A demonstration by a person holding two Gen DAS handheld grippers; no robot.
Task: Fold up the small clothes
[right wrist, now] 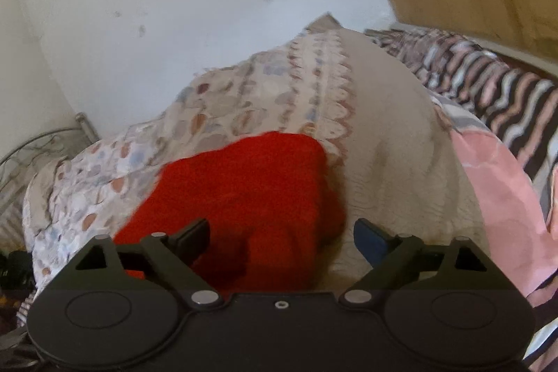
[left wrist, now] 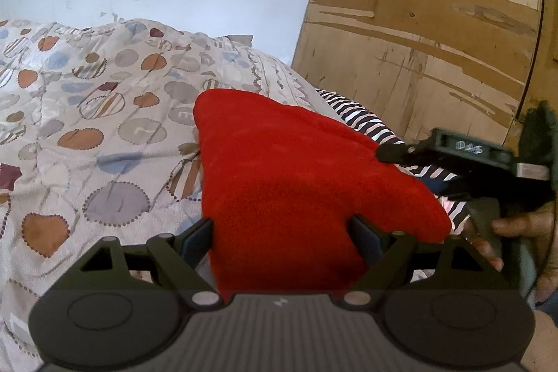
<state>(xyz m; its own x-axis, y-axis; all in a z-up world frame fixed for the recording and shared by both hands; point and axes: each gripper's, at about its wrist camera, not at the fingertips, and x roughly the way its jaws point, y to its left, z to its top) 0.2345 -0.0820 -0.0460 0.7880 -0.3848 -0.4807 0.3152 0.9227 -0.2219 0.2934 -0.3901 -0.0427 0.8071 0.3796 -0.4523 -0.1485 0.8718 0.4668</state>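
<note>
While the red cloth (left wrist: 296, 183) lay bunched on the patterned quilt (left wrist: 87, 135), the left gripper (left wrist: 282, 234) and right gripper (right wrist: 280, 237) both stood wide, holding nothing; each ought to pinch 1 near corner before folding.

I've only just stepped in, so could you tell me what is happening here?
A person with a gripper in each hand is folding a red cloth on a bed's patterned quilt. The left gripper is open with the cloth between its fingers; the right gripper is open at the cloth's other edge. Neither grips it.
</note>
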